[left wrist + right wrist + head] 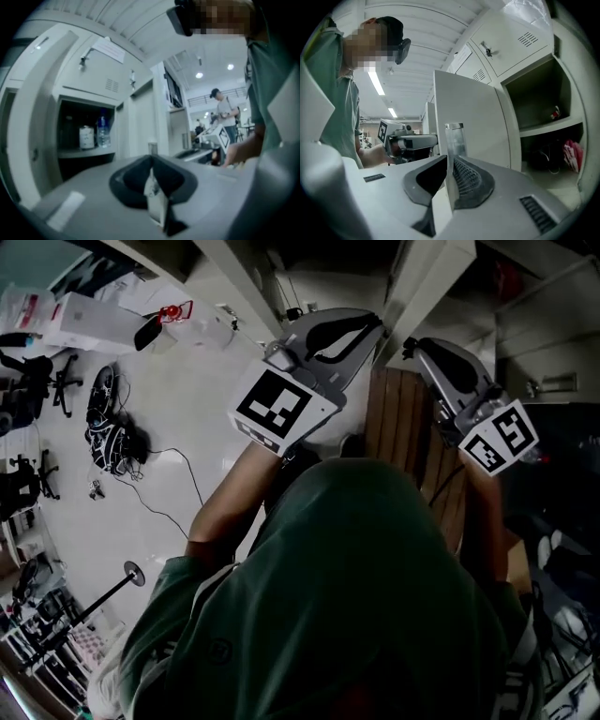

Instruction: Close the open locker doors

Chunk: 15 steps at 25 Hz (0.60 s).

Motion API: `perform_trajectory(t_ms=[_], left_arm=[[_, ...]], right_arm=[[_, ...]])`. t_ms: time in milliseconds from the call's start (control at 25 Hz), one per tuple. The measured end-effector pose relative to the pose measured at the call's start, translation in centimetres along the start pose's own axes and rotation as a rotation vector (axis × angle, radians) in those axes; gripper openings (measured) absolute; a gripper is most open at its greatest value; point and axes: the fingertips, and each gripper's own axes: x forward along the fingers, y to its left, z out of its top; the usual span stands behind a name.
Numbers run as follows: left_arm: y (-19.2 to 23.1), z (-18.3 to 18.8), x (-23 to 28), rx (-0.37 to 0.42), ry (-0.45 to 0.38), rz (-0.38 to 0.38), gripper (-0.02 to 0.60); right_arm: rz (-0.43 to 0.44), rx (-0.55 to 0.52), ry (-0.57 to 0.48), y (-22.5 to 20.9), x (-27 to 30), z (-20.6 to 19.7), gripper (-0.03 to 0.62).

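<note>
Left gripper view: locker (86,153), perhaps bottles (102,133).

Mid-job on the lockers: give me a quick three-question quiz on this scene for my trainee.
1. True or false: the left claw has its jaws spread wide apart.
2. In the left gripper view, what stands on the shelf of the open pale metal locker compartment? A) a clear plastic water bottle beside a pale jar; B) a red helmet; C) stacked books.
3. Fill in: in the right gripper view, the soft bundle in the lower open compartment is ___ in colour.
Key: 1 false; 2 A; 3 pink.
</note>
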Motion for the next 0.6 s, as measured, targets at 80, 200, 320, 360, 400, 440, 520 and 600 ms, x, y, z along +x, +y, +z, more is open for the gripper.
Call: perform_trajectory(t_ms=[80, 200, 320, 360, 400, 440, 520, 600], left_arm=[[-0.5, -0.2, 1.7, 0.009, 0.003, -0.037, 0.021], [-1.5, 0.2, 3.4, 0.019, 0.002, -0.083, 0.018], [-2.9, 0.8, 4.5, 0.024, -0.006, -0.126, 0.018], [-3.4, 1.0, 4.9, 0.026, -0.008, -0.14, 0.018], [-3.8, 1.1, 5.3, 0.028, -0.009, -0.153, 0.018], [-4.1, 1.1, 5.7, 0.029, -0.009, -0.166, 0.018], [-4.6, 1.1, 6.4, 0.032, -0.006, -0.188, 0.018], [-5.0, 1.4, 6.9, 0.034, -0.008, -0.205, 0.018]], right_arm=[[-0.028, 0.0, -0.006, -0.5, -1.1, 0.0, 0.04], [-0.069, 0.0, -0.016, -1.2, -2.9, 0.3, 0.04], [-0.109, 0.002, -0.026, -1.7, -4.6, 0.6, 0.04], [-0.121, 0.001, -0.031, -1.8, -5.0, 0.7, 0.04], [-0.131, -0.001, -0.035, -1.9, -5.4, 0.9, 0.04], [-0.14, -0.003, -0.039, -2.0, -5.7, 1.1, 0.04], [-0.155, -0.007, -0.048, -1.9, -6.2, 1.6, 0.04], [-0.164, -0.013, -0.06, -1.7, -6.7, 2.3, 0.04]])
